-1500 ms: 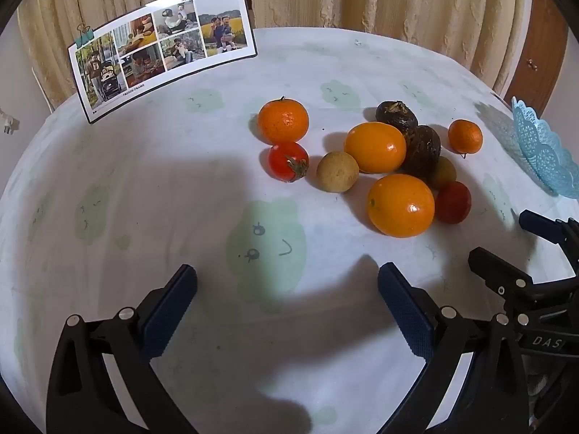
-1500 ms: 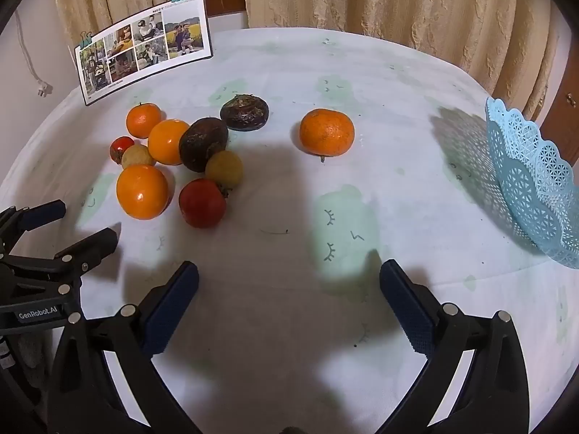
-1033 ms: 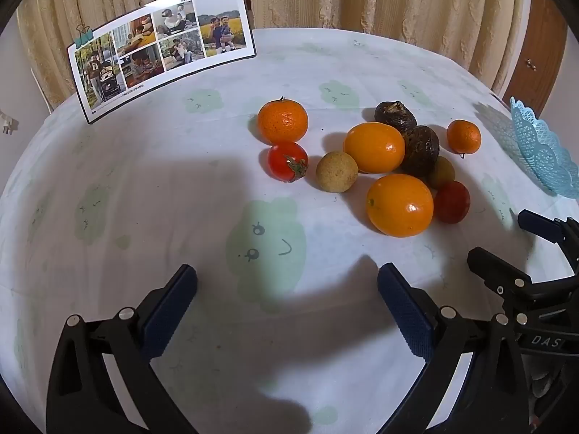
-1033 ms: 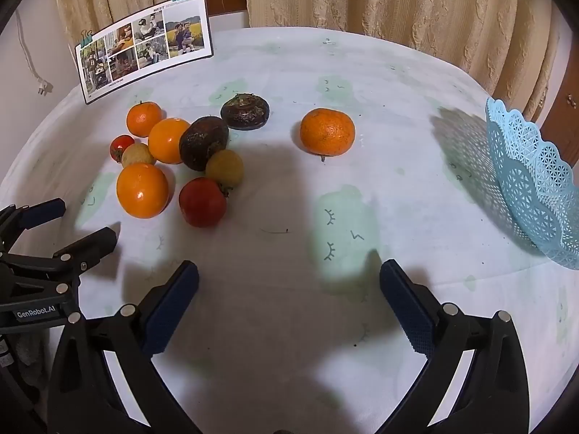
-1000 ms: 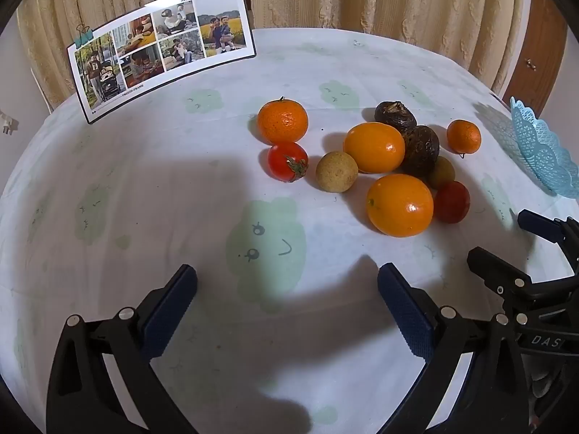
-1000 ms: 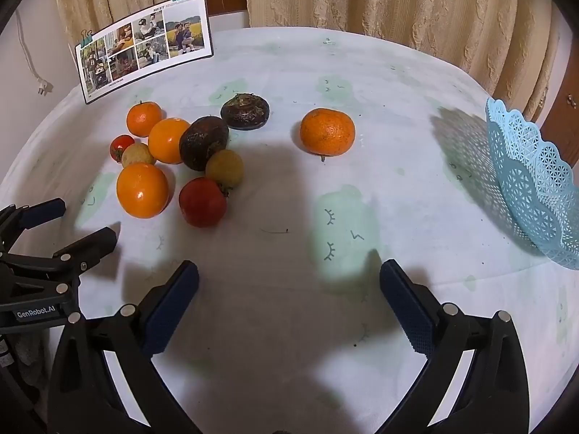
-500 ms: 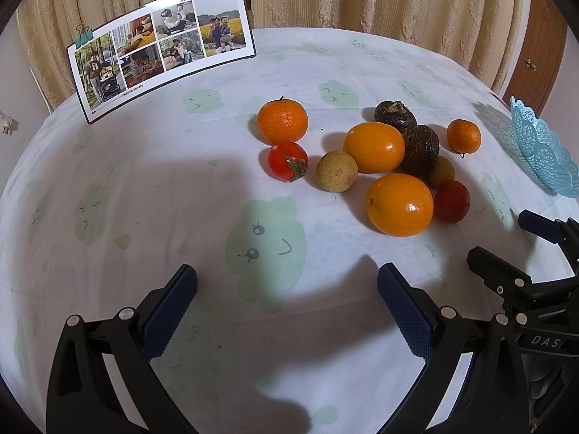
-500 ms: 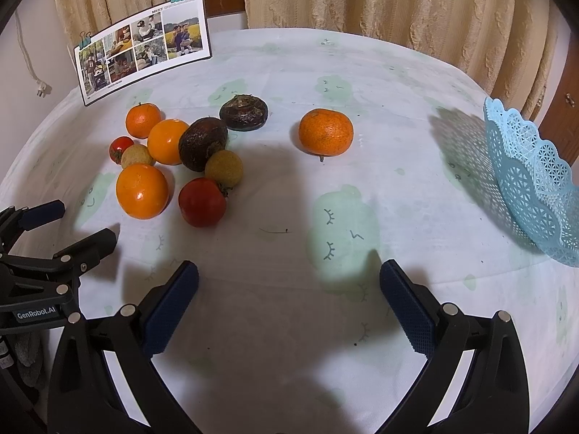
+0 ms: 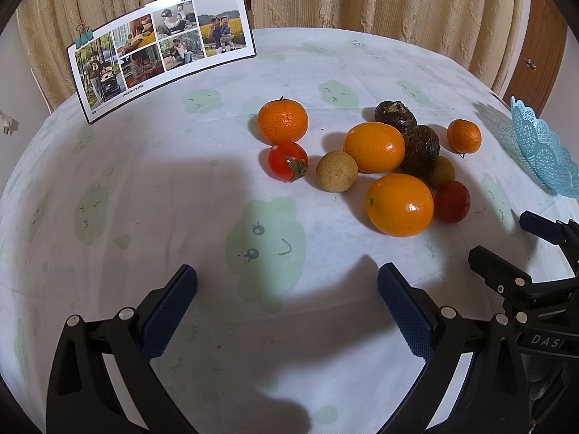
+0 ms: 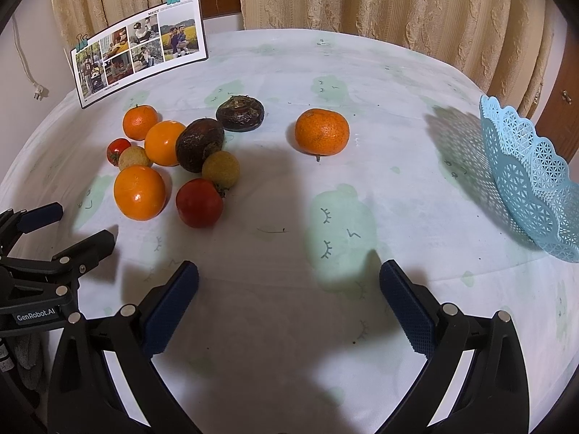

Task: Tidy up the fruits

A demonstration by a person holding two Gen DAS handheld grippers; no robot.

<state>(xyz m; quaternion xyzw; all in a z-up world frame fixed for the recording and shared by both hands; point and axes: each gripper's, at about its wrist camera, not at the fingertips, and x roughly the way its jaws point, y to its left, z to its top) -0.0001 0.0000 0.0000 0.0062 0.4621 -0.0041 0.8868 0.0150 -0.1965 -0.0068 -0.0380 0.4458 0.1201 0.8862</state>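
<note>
The blue basket [image 10: 532, 177] is cut off at the right edge of both views, so its inside does not show; it stands tilted at the table's right side, well apart from the fruit. In the left wrist view one yellowish round fruit [image 9: 440, 172] is half hidden behind the near orange [image 9: 399, 204] and a dark brown fruit [image 9: 420, 149]. The small print on the photo card [image 9: 163, 45] is too fine to read.

The left gripper [image 9: 286, 289] hangs released over bare cloth, jaws wide apart and gripping nothing. The right gripper [image 10: 289, 289] is likewise spread wide and empty above the cloth.

The fruits lie in a loose cluster on the table [image 10: 362, 72], left of the table's middle: a mandarin [image 9: 282, 120] at the far left with a small tomato [image 9: 287, 161] just in front of it, a beige round fruit [image 9: 336, 171], a second orange [image 9: 374, 147] touching the dark brown fruit, another dark fruit [image 10: 240, 113] behind them, and a red tomato [image 10: 199, 202] nearest the right gripper. One mandarin [image 10: 321, 131] sits alone, between the cluster and the basket.

The table is round, covered in a white cloth with pale green cloud faces. Beige patterned curtains [image 10: 362, 0] hang behind it, the photo card stands clipped at the far left edge, and a brown wooden door [image 9: 535, 54] shows at the right
</note>
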